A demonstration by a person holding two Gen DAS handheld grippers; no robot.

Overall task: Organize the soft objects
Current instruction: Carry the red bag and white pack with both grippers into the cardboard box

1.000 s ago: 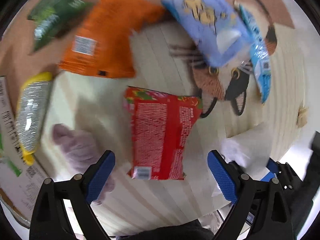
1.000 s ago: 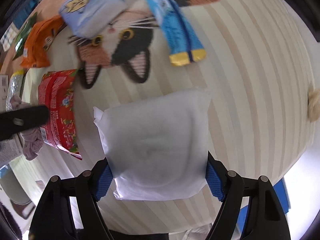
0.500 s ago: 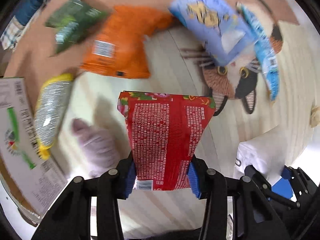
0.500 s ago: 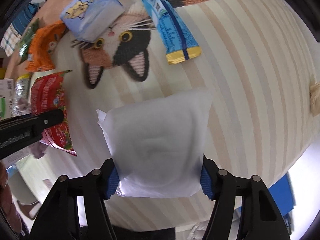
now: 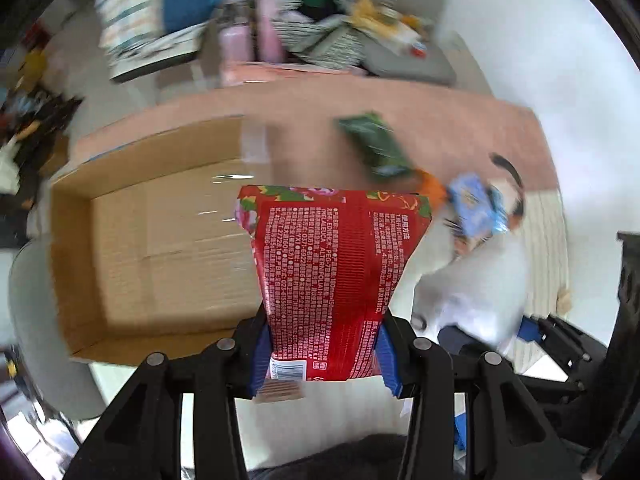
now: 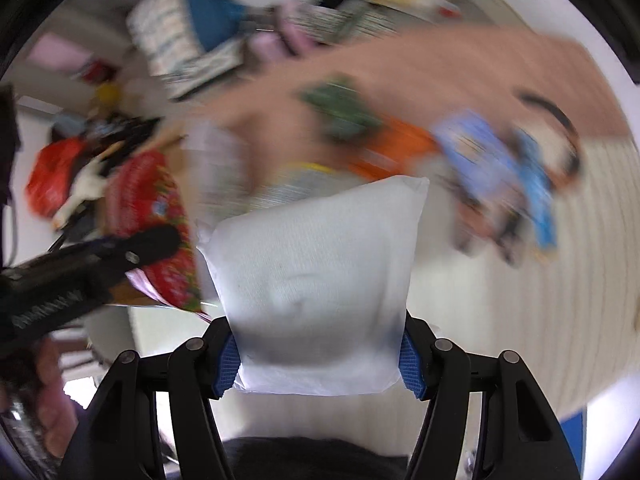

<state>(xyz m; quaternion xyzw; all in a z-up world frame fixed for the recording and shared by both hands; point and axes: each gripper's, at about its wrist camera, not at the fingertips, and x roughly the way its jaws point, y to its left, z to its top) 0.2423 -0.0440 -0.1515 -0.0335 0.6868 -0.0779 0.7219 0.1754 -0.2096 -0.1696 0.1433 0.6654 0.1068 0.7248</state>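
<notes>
My left gripper [image 5: 322, 356] is shut on a red printed packet [image 5: 332, 272] and holds it in the air, just right of an open cardboard box [image 5: 152, 240]. My right gripper [image 6: 318, 364] is shut on a white soft pouch [image 6: 316, 280], also lifted. The red packet [image 6: 156, 216] and the left gripper's arm show at the left of the right wrist view. The white pouch [image 5: 480, 292] shows at the right of the left wrist view. Both views are blurred.
On the cat-pattern mat [image 6: 560, 264] lie a green packet [image 5: 376, 148], an orange packet [image 6: 396, 144], a light blue packet [image 6: 476, 152] and a blue stick pack [image 6: 536, 196]. Cluttered chairs and cushions [image 5: 152, 20] stand beyond the pink table [image 5: 440, 120].
Both grippers have lifted their items off the mat and swung left toward the cardboard box. The left gripper closed on the red packet a second ago; the right tightened on the white pouch.
</notes>
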